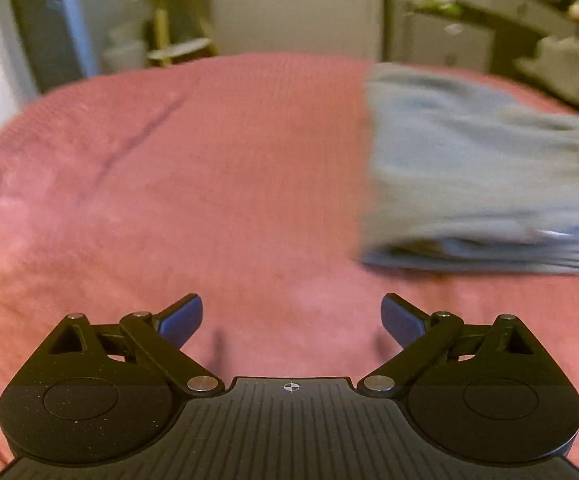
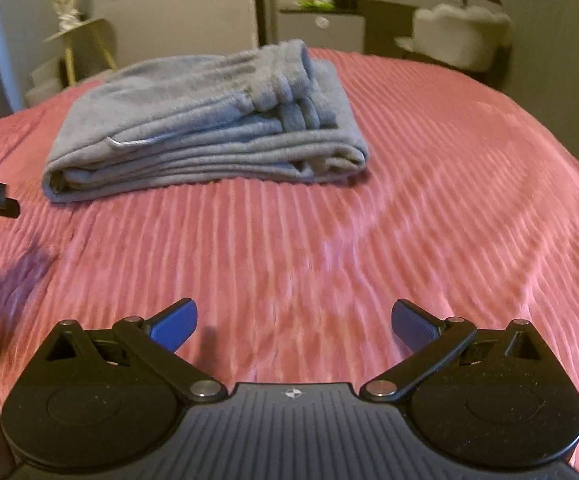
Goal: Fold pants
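Right wrist view: grey fleece pants (image 2: 205, 120) folded in compact stack on pink ribbed bedspread (image 2: 409, 220), 11 o'clock of my released right claw (image 2: 294, 322). Left claw (image 1: 291, 318) released too, pants at 2 o'clock. Folding looks finished; next, I only pull clear.

Pink ribbed bedspread (image 2: 409, 184) — pale wall behind; small wooden side table (image 2: 83, 46), white cushioned chair (image 2: 461, 36).
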Demonstrator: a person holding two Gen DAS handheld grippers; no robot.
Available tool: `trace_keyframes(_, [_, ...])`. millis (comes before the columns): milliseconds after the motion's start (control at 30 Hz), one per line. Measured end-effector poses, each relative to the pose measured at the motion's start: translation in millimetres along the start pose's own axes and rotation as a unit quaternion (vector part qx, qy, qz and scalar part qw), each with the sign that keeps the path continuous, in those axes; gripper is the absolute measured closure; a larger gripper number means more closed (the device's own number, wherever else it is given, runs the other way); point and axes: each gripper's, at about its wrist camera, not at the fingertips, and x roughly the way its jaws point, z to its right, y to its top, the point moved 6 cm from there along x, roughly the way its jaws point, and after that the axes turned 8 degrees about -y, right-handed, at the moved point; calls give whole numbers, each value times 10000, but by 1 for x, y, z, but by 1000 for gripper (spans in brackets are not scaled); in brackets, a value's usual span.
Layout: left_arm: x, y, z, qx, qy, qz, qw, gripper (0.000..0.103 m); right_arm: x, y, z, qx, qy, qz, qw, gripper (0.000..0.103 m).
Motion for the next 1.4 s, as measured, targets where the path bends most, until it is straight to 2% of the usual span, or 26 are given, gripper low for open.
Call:
trace_keyframes(67, [-10,-14,17,37,-345,-14,9994,3,-2,-2,-8,-105,-117,-398,9991,0])
trace_keyframes(133, [-15,-28,33,186,-456,-126,9987,3,-5,-7,-16,-243,-140,-634,9976,0])
trace_keyframes(267, [-16,-50,55,305,-451,-547,9970,3,-19,-17,-26,-500,-159,-443,9976,0])
trace_keyframes(333, [-17,-54,61,471,-400,-576,9964,3,-21,-16,-30,-648,-277,-369,9968,0])
trace_keyframes(467, [-25,-59,68,845,-171,-195,9961,3,-27,-3,-34,-581,-549,-86,9968,0])
trace_keyframes(567, [-35,-57,72,942,-419,33,9947,3,-33,3,-32,-523,-794,357,9948,0])
trace_keyframes(667, [-39,-55,70,819,-570,194,9948,3,-38,0,-34,-677,-1071,484,9908,0])
trace_keyframes(900, [-46,-49,61,543,-579,381,9961,3,-48,15,-37,-380,-633,573,9956,0])
trace_keyframes(1067, [-46,-45,61,450,-573,510,9960,3,-49,25,-41,-233,-582,672,9958,0])
trace_keyframes(1233, [-45,-41,59,302,-771,592,9948,3,-49,28,-41,-227,-481,695,9962,0])
trace_keyframes(1400, [-37,-33,59,390,-506,691,9956,3,-50,41,-43,-237,-569,954,9935,0])
